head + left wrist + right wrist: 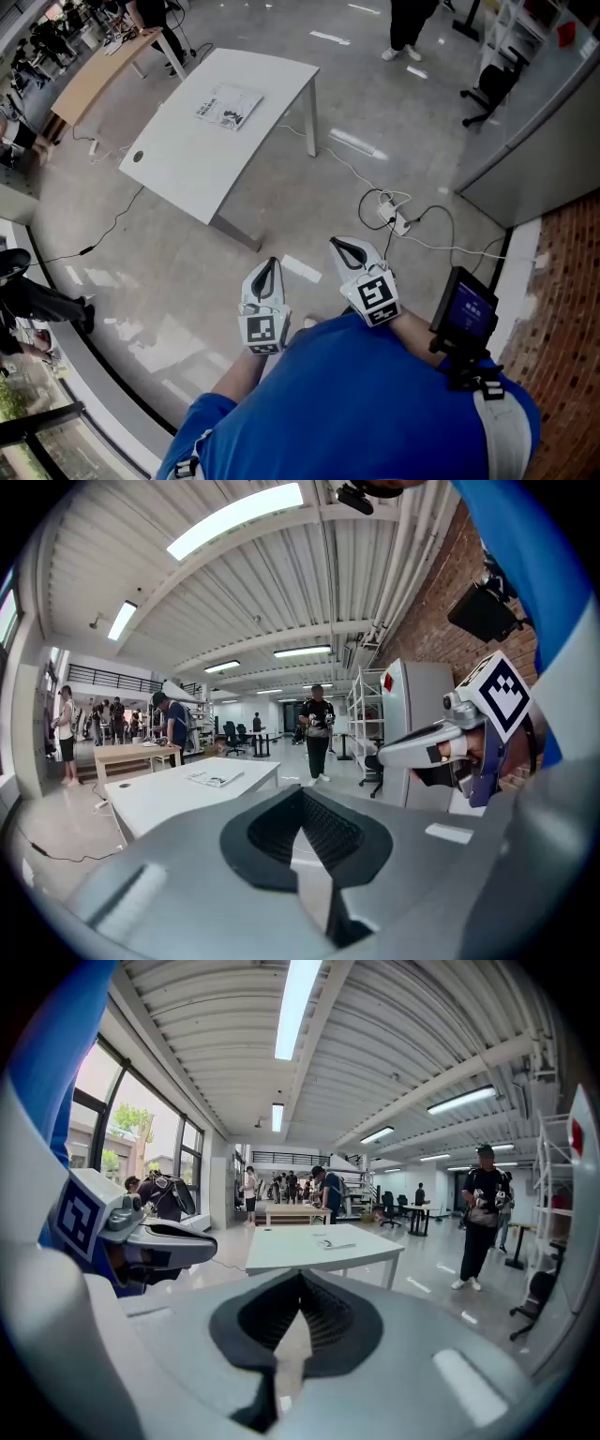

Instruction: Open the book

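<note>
The book (229, 106) lies closed, a thin white booklet with dark print, on the far part of a white table (187, 159) several steps ahead of me. It also shows in the left gripper view as the book (214, 778) and in the right gripper view as the book (335, 1243). My left gripper (269, 267) and right gripper (342, 246) are held side by side close to my body, over the floor, far short of the table. Both point toward it with jaws together and nothing between them. The left gripper (302, 794) and the right gripper (300, 1277) each show shut tips.
A power strip with tangled cables (398, 223) lies on the floor ahead to the right. A wooden table (98, 75) stands beyond the white one. A person (318, 728) stands further back, near an office chair (492, 89). A brick wall (572, 281) runs along my right.
</note>
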Demonstrator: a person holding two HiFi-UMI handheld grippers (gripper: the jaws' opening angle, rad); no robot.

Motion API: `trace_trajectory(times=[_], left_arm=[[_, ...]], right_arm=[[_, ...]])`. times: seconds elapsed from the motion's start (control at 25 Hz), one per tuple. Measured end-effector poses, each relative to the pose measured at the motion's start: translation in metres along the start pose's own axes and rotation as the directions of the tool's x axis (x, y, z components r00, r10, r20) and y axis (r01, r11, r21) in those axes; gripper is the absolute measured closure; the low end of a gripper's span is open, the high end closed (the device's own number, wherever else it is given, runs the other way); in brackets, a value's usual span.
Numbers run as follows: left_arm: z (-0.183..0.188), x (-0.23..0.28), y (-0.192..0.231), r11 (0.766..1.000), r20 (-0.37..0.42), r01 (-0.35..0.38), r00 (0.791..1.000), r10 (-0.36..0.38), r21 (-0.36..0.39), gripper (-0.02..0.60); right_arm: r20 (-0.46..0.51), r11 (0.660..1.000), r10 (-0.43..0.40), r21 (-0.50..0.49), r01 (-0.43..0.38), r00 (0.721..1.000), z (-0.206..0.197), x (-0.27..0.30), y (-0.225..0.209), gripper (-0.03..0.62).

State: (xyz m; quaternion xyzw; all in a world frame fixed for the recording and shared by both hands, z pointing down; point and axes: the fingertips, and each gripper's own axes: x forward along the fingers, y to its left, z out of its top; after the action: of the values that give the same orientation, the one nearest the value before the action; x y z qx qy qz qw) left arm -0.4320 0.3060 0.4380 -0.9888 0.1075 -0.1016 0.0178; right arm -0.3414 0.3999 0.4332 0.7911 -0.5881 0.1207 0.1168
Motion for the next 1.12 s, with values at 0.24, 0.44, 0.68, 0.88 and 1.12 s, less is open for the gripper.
trace_trajectory(times=[0.24,0.44,0.68,0.88,1.12], left_arm=[[0.013,0.066,-0.014,0.999,-0.019,-0.041,0.999,0.041,0.001,0.578],[0.038,0.13,-0.033,0.997,-0.029,-0.075,0.997,0.075,0.006,0.578],[0.052,0.188,-0.063,0.994,-0.06,-0.111,0.992,0.112,0.008,0.578],[0.049,0.22,-0.078,0.993,-0.088,-0.118,0.989,0.118,0.007,0.578],[0.053,0.257,-0.064,0.993,-0.094,-0.117,0.989,0.117,0.008,0.578]], right_arm=[[0.004,0.999,0.037,0.011,-0.037,0.999,0.002,0.024,-0.068,0.591],[0.007,0.996,0.081,0.023,-0.081,0.997,0.01,0.041,-0.135,0.591],[-0.004,0.988,0.152,0.032,-0.152,0.988,0.003,0.053,-0.194,0.591],[-0.01,0.983,0.179,0.044,-0.178,0.984,-0.004,0.066,-0.226,0.591],[-0.007,0.983,0.174,0.055,-0.173,0.985,0.002,0.094,-0.253,0.591]])
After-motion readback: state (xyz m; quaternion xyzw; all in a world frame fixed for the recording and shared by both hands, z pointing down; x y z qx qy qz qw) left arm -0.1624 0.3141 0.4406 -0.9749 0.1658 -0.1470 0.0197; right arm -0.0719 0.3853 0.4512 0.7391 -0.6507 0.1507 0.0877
